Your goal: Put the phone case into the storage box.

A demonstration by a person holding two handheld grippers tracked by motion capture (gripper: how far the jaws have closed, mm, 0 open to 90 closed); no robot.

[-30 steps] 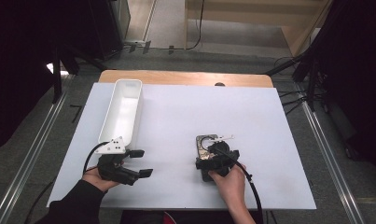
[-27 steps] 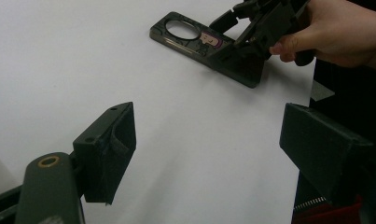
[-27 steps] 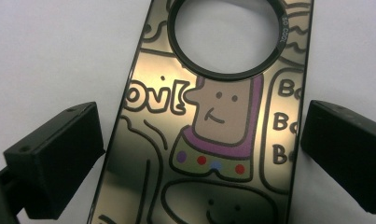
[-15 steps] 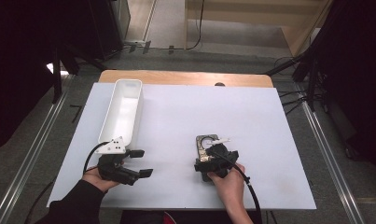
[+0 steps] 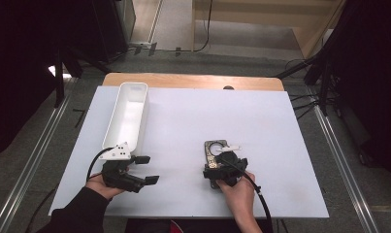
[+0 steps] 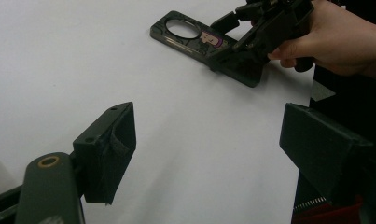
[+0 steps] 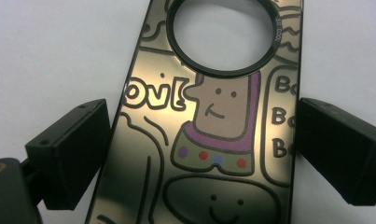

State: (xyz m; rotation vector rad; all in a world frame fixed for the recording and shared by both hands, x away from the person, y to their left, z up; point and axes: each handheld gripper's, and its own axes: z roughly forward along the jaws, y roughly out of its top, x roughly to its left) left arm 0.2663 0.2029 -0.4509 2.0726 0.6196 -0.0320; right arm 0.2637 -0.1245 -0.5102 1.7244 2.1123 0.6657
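Note:
A glossy dark phone case [image 7: 218, 121] printed with cartoon figures lies flat on the white table [image 5: 280, 145], its round camera hole at the far end. It is also seen in the high view [image 5: 215, 148] and the left gripper view [image 6: 209, 39]. My right gripper [image 5: 216, 165] [image 7: 204, 126] hangs over the case with a jaw on each long side. The jaws have just been closing with the case between them, and a thin gap still shows at the left jaw. My left gripper [image 5: 147, 169] [image 6: 213, 126] rests at the near left, wide open and holding nothing.
A long white tray [image 5: 113, 119] stands at the back left, just beyond my left gripper. A wooden strip [image 5: 193, 80] borders the table's far edge. Metal rails run along both sides of the table.

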